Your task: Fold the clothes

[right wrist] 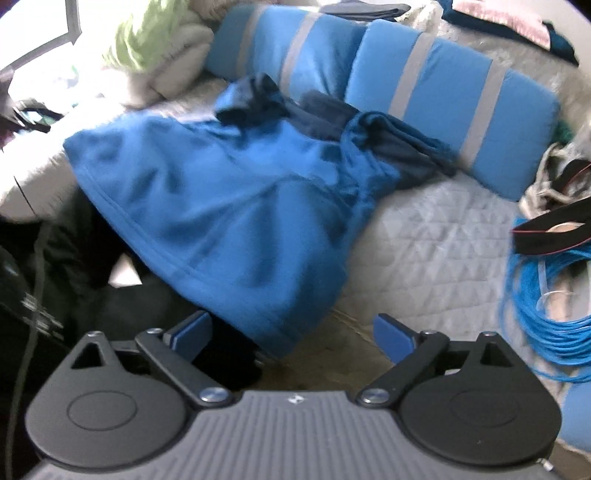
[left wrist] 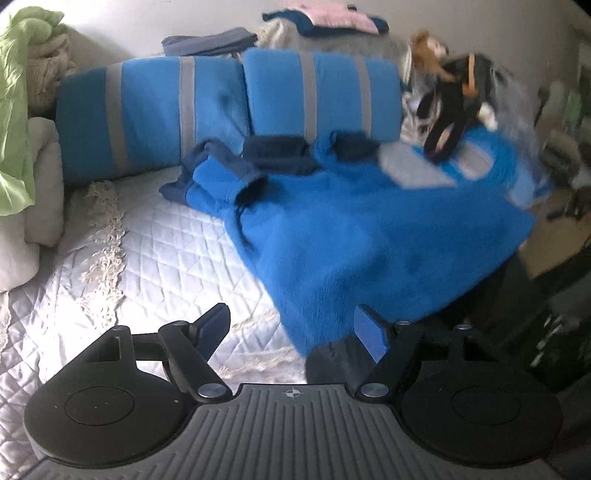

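A bright blue fleece garment (left wrist: 369, 240) with dark navy cuffs and collar lies spread on the quilted bed, its hem hanging over the bed's edge. It also shows in the right wrist view (right wrist: 229, 206). My left gripper (left wrist: 293, 332) is open and empty, just short of the hem's corner. My right gripper (right wrist: 291, 332) is open and empty, its fingers on either side of the hanging hem corner without touching it.
Two blue pillows with grey stripes (left wrist: 229, 107) lie behind the garment. Folded clothes (left wrist: 325, 20) sit further back. A green cloth (left wrist: 18, 110) is at the left. A black strap (left wrist: 443, 125) lies at the right. A coil of blue cable (right wrist: 546, 306) lies right of the bed.
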Demonstrator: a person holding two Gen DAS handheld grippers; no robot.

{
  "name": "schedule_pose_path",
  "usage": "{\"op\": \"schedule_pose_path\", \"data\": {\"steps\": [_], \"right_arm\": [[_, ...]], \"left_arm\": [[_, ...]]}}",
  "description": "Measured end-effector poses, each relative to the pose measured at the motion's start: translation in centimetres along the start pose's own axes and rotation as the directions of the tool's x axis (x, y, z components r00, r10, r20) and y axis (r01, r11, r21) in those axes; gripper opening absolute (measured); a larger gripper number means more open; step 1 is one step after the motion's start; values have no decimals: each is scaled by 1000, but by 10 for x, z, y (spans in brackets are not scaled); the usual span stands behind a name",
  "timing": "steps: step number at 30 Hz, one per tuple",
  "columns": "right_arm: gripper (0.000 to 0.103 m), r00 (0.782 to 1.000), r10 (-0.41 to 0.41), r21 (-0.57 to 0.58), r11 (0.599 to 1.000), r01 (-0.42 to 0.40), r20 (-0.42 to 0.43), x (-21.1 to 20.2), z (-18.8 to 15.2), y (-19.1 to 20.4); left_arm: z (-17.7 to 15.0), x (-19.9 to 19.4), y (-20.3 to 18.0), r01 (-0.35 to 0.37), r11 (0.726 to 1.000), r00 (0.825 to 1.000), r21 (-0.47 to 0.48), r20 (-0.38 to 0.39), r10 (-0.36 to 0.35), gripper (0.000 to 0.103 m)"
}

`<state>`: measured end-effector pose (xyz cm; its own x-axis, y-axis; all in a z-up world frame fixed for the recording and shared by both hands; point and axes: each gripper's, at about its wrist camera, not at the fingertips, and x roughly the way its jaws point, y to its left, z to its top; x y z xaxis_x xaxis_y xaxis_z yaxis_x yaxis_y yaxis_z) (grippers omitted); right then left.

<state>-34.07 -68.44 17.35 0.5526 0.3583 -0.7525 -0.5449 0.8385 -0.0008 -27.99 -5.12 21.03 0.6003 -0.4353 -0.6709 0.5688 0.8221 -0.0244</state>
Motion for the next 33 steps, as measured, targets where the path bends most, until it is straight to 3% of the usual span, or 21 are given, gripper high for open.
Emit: {"op": "schedule_pose_path", "data": {"steps": [2,8,14,21,26,33], "right_arm": [[102,999,30,30,999,-31,43,-8,9,-4],[103,978,-61,235,972,12,202,-32,44,-34],[103,933,-165,313,948,60,320,-65,79,-56],[103,877,-282,382,916,126,389,-114,116,-90],[103,826,-365,437,884,164,429,-146,135,-119],[103,788,-422,492,853,176,449,-167,162,-148]], "left_arm": [[10,-7,4,-2,1000,1000,-7,14,2,74],[44,-34,34,-51,989,994,-139,89,64,74],[75,-83,64,-112,969,970,-221,189,155,74],[108,-125,62,-200,959,935,-203,252,248,74],[122,-130,62,-164,958,928,-235,293,231,79],[149,-114,61,-95,971,937,-220,308,162,79]]}}
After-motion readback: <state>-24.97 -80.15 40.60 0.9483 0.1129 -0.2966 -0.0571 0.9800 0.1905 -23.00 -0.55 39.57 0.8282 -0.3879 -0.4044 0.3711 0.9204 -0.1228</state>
